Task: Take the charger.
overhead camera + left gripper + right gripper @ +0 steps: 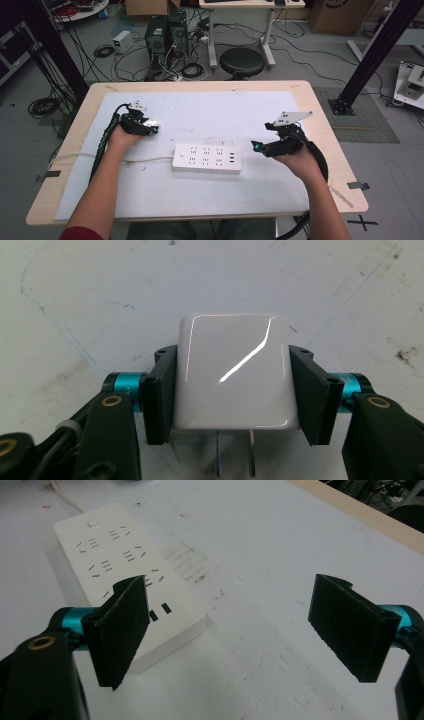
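A white power strip (206, 158) lies flat in the middle of the white mat, its cord running off to the left. My left gripper (150, 124) sits left of it and a little farther back, shut on a white plug adapter (234, 371) whose two metal prongs point back toward the camera. My right gripper (258, 146) hovers just off the strip's right end, open, with nothing between its pads (121, 630). In the right gripper view the power strip (125, 565) lies ahead at the left, partly behind the left pad.
The mat (200, 115) covers most of a light wooden table (320, 110). The strip's white cord (145, 160) runs left under my left forearm. Beyond the far edge stand a black stool (242, 62), computers and tangled cables on the floor.
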`<action>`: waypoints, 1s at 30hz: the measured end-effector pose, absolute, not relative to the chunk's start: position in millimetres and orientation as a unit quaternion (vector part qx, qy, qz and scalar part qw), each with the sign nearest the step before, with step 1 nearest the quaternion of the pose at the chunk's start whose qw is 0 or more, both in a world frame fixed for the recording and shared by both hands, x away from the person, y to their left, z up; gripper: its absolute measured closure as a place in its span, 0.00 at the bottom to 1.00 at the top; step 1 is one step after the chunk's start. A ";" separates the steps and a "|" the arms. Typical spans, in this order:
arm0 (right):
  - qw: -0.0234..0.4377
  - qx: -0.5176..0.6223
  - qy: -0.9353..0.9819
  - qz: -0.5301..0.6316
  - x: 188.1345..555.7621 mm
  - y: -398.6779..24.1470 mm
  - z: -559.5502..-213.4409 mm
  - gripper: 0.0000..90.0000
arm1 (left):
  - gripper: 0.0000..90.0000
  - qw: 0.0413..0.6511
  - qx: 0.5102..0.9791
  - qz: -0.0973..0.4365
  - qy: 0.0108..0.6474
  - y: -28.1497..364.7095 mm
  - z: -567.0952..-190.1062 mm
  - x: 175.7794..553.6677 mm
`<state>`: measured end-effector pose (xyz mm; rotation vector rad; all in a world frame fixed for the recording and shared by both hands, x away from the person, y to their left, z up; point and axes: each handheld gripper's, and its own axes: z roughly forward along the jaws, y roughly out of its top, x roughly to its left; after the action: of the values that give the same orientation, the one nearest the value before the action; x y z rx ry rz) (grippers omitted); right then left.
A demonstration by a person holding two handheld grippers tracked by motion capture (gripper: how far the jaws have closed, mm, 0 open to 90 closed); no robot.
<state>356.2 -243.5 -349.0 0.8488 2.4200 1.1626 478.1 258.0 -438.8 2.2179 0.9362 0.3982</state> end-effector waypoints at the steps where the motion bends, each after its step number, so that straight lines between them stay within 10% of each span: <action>1: 0.163 0.297 0.848 0.407 356.0 -243.4 -348.7 0.19 | 0.47 0.349 0.852 0.153 0.358 257.5 -436.6 476.7; 30: 0.165 0.272 0.849 0.423 336.3 -235.3 -331.8 0.19 | 0.47 0.411 0.868 0.167 0.224 241.1 -321.4 343.1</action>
<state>336.3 -235.3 -331.8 0.7736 2.4170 1.2049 343.1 241.1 -321.4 2.1844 0.5649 0.4209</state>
